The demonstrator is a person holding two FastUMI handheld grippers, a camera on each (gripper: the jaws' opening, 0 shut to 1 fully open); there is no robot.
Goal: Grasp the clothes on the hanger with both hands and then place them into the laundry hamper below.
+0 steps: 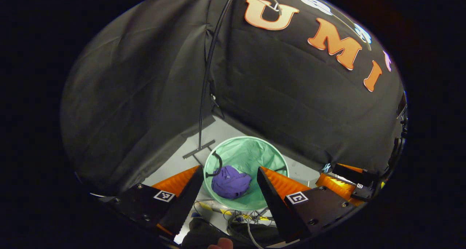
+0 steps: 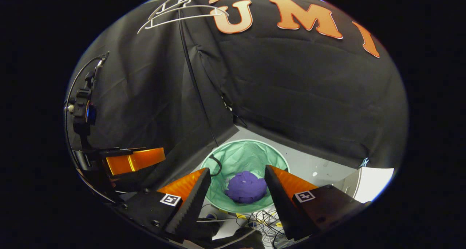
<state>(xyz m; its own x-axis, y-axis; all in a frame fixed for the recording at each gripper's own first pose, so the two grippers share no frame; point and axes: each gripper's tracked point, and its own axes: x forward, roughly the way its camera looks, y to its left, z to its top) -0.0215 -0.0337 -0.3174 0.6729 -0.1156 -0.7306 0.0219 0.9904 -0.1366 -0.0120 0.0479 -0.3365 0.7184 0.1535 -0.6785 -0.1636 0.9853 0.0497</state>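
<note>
A crumpled purple garment (image 1: 231, 184) (image 2: 246, 191) lies at the bottom of the round green mesh hamper (image 1: 247, 150) (image 2: 243, 153) on the floor. My left gripper (image 1: 230, 185) hovers above the hamper, open, with nothing between its fingers. My right gripper (image 2: 237, 187) is likewise open and empty over the hamper. Bare white hangers (image 2: 184, 12) (image 1: 269, 3) hang at the top on a thin black stand pole (image 1: 205, 81) (image 2: 194, 81). The right gripper (image 1: 349, 183) appears at the right of the left gripper view, and the left gripper (image 2: 127, 159) at the left of the right gripper view.
The stand's foot (image 1: 198, 149) rests on the grey floor beside the hamper. Loose cables (image 1: 240, 216) (image 2: 262, 218) lie in front of the hamper. Black cloth walls close the booth behind. A white sheet (image 2: 373, 185) lies at the right.
</note>
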